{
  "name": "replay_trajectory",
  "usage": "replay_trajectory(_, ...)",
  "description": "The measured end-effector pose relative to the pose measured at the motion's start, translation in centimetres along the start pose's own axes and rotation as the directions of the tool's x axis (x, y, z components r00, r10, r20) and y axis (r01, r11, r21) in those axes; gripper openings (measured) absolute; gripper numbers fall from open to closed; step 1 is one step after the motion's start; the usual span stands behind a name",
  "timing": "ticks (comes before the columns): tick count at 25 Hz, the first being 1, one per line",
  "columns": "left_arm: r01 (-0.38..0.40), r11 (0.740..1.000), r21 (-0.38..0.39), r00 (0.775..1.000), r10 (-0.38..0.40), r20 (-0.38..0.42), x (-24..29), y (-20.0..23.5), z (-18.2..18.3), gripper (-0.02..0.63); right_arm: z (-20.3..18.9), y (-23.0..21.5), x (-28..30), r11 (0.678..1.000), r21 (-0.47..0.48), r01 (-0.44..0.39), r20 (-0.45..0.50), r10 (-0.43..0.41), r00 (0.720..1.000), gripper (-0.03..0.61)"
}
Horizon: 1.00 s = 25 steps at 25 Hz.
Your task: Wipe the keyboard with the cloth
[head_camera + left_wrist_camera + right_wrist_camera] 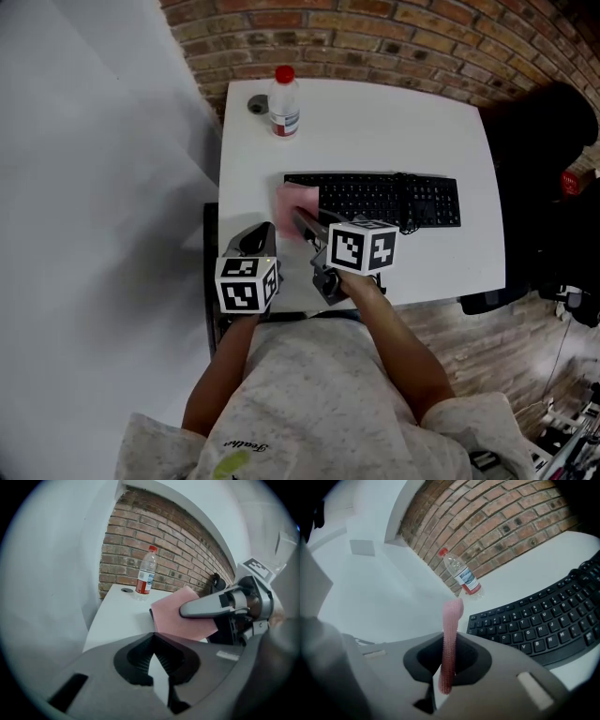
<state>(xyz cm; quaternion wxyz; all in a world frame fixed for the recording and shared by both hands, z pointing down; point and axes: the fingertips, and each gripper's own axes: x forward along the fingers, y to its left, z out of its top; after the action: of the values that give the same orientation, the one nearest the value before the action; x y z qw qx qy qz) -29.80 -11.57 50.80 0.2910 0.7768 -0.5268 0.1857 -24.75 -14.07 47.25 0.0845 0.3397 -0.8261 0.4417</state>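
The keyboard is black and lies flat on the white table, roughly at the table's centre, with its long side running left to right. The right gripper reaches in from the near edge towards the keyboard's left end. Its jaws are clamped on the pink cloth. In the head view, the cloth overlaps the left end of the keyboard; contact between cloth and keys cannot be confirmed. In the right gripper view, the right gripper holds the cloth edge-on as a thin pink strip, which rises from between the jaws and folds over at its top. The keyboard lies just to the right of that strip. In the left gripper view, the cloth shows as a flat pink sheet pinched by the right gripper. The left gripper hangs above the table's near left edge, beside the right gripper and clear of the keyboard. In its own view, the left gripper has its jaws together at the tips, with nothing between them. A clear bottle with a red cap stands upright near the far left corner of the table. A small grey disc lies just beside the bottle on its left. A brick wall runs behind the table's far edge.
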Motion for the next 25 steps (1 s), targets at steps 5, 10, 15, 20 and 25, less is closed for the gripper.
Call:
replay_trajectory(5, 0.029, 0.999, 0.014, 0.999, -0.029, -0.014, -0.3, 0.3, -0.4, -0.009, -1.6, -0.1, 1.1, 1.0, 0.013, 0.024, 0.004, -0.024, 1.0, 0.018)
replay_trajectory(10, 0.052, 0.998, 0.02, 0.998, -0.051, -0.024, -0.2, 0.1, -0.4, -0.008, -2.5, -0.3, 1.3, 0.999, 0.019, 0.049, -0.012, -0.049, 0.999, 0.018)
replay_trajectory(15, 0.076, 0.997, 0.027, 0.997, -0.075, -0.03, 0.4, -0.3, -0.6, -0.008, -2.7, -1.0, 1.3, 0.997, 0.019, 0.072, -0.006, -0.072, 0.997, 0.018)
replay_trajectory(20, 0.098, 0.994, 0.043, 0.995, -0.096, -0.033, 1.2, -1.1, -0.6, -0.008, -2.6, -2.0, 0.7, 0.996, 0.028, 0.089, 0.013, -0.089, 0.996, 0.018)
replay_trajectory(25, 0.105, 0.993, 0.057, 0.994, -0.103, -0.038, 2.0, -2.0, -0.4, -0.008, -2.3, -2.9, -0.2, 0.995, 0.035, 0.094, 0.024, -0.095, 0.995, 0.018)
